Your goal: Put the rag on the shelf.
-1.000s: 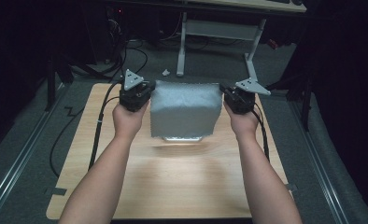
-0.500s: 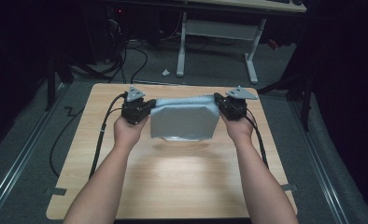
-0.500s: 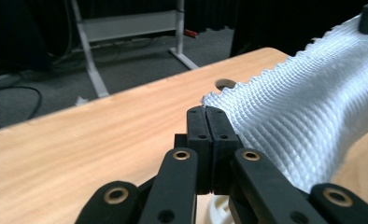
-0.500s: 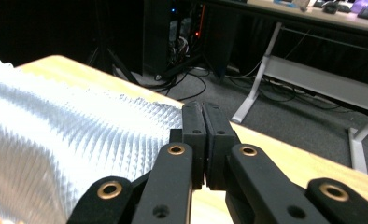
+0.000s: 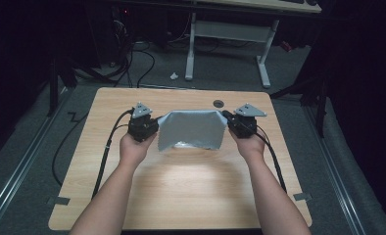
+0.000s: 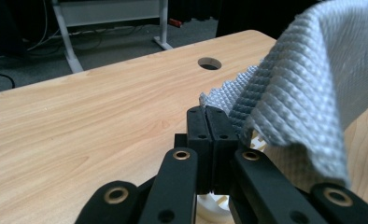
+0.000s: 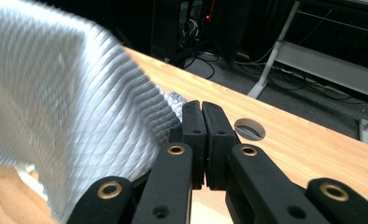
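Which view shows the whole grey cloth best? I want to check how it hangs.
The high view: the cloth hangs stretched between the left gripper and right gripper, its lower edge near the table. Each gripper view shows one pinched corner and blurred weave up close.

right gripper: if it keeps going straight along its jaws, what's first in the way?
Probably nothing close. The right gripper, shut on the cloth, points across the table beside the hole; depth is unclear.
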Demonstrator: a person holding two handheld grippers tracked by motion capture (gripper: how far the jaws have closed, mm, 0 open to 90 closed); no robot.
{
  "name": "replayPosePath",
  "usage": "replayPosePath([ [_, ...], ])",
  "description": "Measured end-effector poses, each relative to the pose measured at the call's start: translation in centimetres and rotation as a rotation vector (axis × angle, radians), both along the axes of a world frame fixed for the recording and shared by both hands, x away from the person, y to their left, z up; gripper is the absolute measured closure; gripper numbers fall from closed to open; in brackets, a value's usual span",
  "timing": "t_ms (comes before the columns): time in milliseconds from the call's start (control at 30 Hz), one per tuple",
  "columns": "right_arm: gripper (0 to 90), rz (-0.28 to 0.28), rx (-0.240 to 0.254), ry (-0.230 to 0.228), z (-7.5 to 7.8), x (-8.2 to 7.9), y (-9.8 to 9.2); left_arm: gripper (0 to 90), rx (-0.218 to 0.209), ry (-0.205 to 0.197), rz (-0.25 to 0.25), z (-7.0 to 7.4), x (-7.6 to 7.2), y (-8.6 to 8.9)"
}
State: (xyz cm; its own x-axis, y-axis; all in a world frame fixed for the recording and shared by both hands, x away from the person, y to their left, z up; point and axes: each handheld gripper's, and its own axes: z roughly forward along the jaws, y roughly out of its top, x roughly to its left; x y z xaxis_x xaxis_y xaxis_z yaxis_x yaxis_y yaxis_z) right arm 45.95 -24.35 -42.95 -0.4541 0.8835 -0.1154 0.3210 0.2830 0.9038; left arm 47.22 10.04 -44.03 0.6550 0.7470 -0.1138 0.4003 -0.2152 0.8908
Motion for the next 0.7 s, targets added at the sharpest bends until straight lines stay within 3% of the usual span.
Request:
replayPosePath([
  [367,89.5,0.013,-0.012,0.013,-1.1,-0.3,0.5,89.3,-0.003,0.023,-0.021,-1.4,-0.5,-0.1],
  [700,89.4,-0.006,-0.009,0.059,-3.7,-0.4,-0.1,89.0,-0.005,0.065,-0.019,-2.9,-0.3,-0.1],
])
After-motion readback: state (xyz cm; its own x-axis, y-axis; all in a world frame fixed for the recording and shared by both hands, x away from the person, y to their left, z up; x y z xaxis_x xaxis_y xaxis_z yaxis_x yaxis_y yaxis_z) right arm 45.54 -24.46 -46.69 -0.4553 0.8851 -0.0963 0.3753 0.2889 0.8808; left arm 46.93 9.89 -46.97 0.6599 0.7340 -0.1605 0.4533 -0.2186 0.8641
